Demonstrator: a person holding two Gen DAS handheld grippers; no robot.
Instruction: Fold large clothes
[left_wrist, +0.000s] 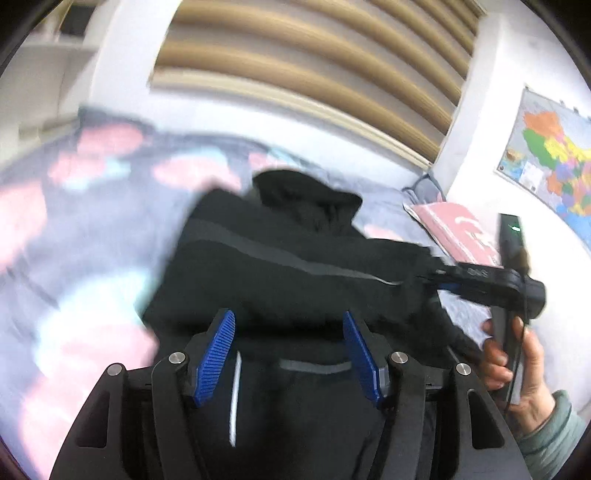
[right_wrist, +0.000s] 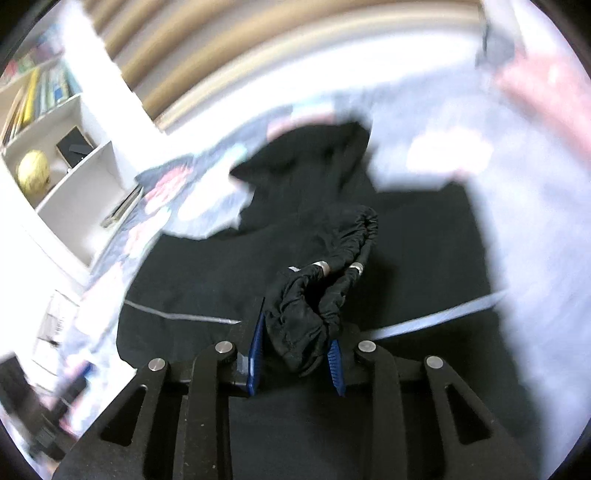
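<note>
A large black jacket (left_wrist: 280, 258) with a thin grey stripe and a hood lies spread on the bed (left_wrist: 74, 229). My left gripper (left_wrist: 290, 321) hovers open over the jacket's near part, and nothing sits between its blue pads (left_wrist: 218, 354). My right gripper (right_wrist: 297, 332) is shut on a bunched, elastic-gathered cuff (right_wrist: 314, 295) of the jacket, which is lifted above the rest of the garment (right_wrist: 207, 266). In the left wrist view the right gripper (left_wrist: 439, 280) shows at the jacket's right edge, held by a person's hand (left_wrist: 517, 373).
The bedding is grey with pink and pale blue flowers. A pink pillow (left_wrist: 454, 229) lies at the far right, under a wall map (left_wrist: 554, 162). A slatted headboard (left_wrist: 314, 66) stands behind. White shelves (right_wrist: 74, 166) with books and a yellow ball (right_wrist: 33, 173) flank the bed's left side.
</note>
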